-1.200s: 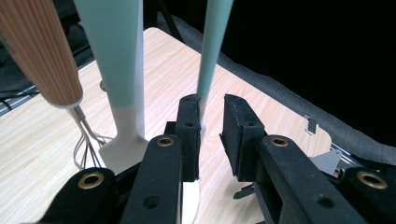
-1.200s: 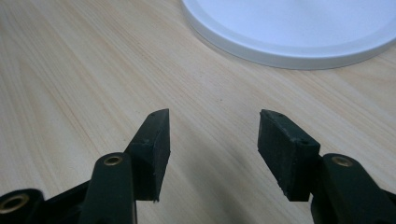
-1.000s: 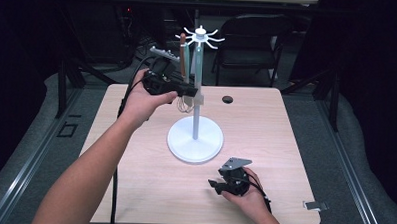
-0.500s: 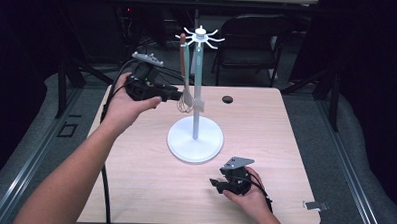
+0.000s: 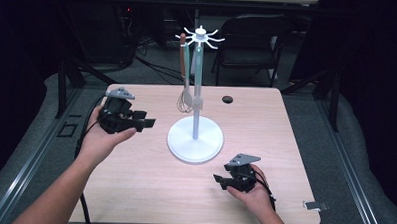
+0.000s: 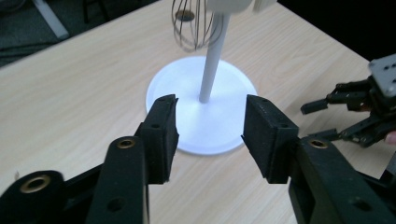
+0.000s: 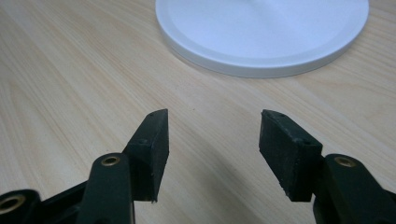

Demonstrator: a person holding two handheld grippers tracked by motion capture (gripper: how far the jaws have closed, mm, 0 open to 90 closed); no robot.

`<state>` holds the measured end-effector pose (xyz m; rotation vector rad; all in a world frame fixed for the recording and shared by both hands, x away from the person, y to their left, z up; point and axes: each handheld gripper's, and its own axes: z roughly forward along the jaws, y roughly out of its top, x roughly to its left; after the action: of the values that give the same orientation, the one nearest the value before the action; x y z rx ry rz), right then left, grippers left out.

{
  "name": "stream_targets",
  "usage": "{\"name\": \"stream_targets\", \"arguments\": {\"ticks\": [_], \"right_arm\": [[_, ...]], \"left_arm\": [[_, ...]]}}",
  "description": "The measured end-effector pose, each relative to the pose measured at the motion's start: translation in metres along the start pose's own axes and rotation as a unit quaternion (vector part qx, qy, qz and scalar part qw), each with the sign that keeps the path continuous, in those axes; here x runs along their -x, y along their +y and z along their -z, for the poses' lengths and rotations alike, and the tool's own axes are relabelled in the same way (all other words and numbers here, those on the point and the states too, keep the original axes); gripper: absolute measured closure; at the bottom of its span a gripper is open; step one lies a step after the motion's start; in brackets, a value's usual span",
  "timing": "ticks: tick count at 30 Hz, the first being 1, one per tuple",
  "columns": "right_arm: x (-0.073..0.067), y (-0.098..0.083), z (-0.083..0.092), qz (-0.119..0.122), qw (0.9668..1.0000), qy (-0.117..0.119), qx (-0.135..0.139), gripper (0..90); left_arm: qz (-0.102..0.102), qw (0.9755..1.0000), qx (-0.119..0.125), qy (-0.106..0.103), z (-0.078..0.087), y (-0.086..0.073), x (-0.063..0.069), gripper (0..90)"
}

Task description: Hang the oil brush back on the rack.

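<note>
Whisk (image 6: 194, 23) handle cut off – stand (image 6: 205, 70) top too.

No text, label, brand or number can be read. The table, stand and grippers bear none.

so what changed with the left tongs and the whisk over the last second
The left tongs let go of the whisk, their jaws opening with nothing between them, and drew back left and down from the stand. The whisk stayed hanging there; the right tongs stayed put, open.
</note>
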<state>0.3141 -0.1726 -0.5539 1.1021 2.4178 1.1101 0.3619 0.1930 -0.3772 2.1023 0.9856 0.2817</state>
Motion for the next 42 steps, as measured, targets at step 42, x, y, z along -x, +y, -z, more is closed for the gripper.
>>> {"name": "stream_targets", "arguments": {"ticks": [42], "right_arm": [[-0.009, -0.004, -0.009, 0.017, 0.9998, -0.003, -0.011, 42.2]], "left_arm": [[0.041, 0.9991, -0.009, 0.007, -0.104, -0.160, 0.003, 42.4]]}}
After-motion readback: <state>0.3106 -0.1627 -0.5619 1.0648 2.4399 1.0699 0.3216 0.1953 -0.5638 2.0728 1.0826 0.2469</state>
